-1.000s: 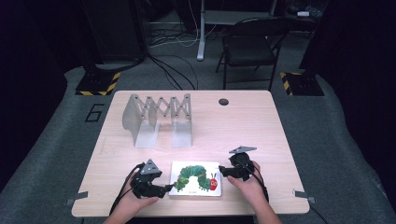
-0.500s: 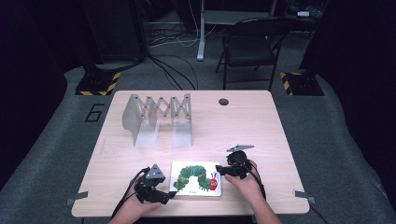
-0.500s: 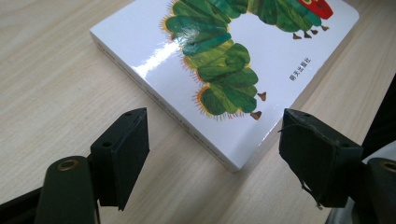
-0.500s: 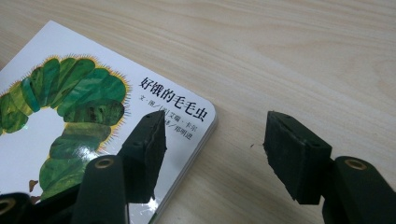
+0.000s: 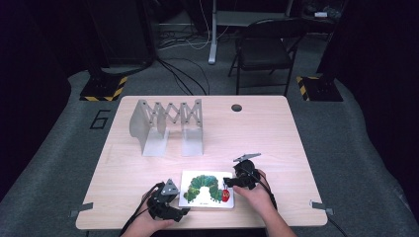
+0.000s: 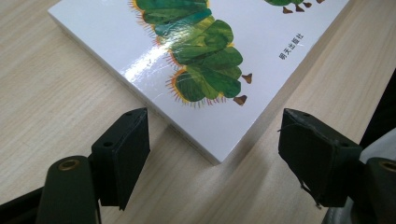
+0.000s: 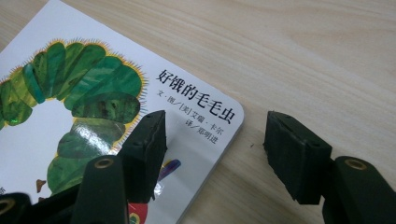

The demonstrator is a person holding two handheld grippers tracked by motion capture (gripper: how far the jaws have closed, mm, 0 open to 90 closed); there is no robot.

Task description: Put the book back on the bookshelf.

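Note:
A white board book with a green caterpillar on its cover lies flat near the table's front edge. In the left gripper view the book shows a near corner pointing between my open jaws; my left gripper holds nothing. In the high view the left gripper sits at the book's front left corner. My right gripper is at the book's right edge. In the right gripper view the book has its far right corner between the open jaws of my right gripper, one jaw over the cover, one over bare wood.
A grey folding rack with accordion crossbars stands on the wooden table behind the book. A small round hole is near the far edge. A folding chair and cables lie on the floor beyond.
My left gripper has slid back toward the table's front edge, to the book's front left corner. The right gripper has edged slightly toward the book's right edge.

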